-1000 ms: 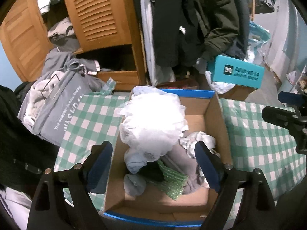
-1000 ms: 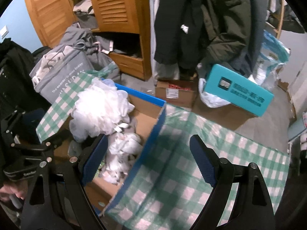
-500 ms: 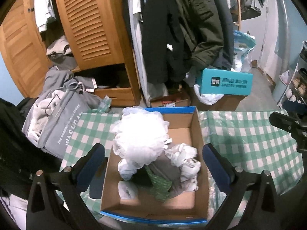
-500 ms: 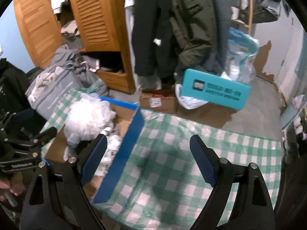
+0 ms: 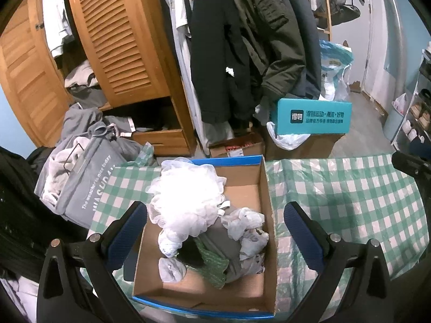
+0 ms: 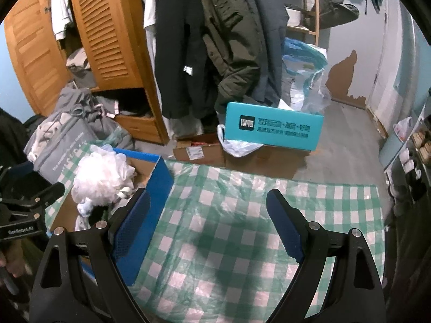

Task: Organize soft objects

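Checked tablecloth: box between spread left gripper.

Green-checked tablecloth (white puff, teal box)

Two downward-tilted wrist views — shared cardboard box, checked tablecloth

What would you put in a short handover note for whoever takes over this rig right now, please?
Left tongs: open, just widened, empty, above the cardboard box.
Right tongs: open, empty, over bare checked tablecloth right of the box.
In the box: white mesh pouf, crumpled white bags, grey cloth, green item.
Done: every soft item seen on the table is boxed.
Left: possibly only tidying; grey bag beside the table is untouched.
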Demonstrator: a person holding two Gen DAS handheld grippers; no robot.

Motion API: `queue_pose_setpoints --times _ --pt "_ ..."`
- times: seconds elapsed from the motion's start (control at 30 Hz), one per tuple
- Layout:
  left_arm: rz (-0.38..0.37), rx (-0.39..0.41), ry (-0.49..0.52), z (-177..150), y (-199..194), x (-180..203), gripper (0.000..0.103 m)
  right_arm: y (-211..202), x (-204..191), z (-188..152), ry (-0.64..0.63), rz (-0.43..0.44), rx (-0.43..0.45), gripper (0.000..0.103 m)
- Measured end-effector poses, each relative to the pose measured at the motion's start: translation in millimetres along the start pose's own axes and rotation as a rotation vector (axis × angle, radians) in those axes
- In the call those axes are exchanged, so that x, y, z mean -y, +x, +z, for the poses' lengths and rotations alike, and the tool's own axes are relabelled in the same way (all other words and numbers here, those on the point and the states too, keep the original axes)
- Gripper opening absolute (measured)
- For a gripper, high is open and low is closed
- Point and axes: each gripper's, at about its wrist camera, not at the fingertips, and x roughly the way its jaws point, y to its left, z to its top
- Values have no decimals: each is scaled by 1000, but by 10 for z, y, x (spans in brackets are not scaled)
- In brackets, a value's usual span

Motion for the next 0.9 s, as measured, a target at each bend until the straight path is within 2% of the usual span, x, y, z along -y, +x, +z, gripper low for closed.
queue_pose_setpoints --times 0.27,0.9 --pt "9 -5 21 12 24 136 102 20 141 -38 27 -5 -8 87" --pt "4 -7 18 36 -7 173 102 1 205 -103 29 -6 -15 87"
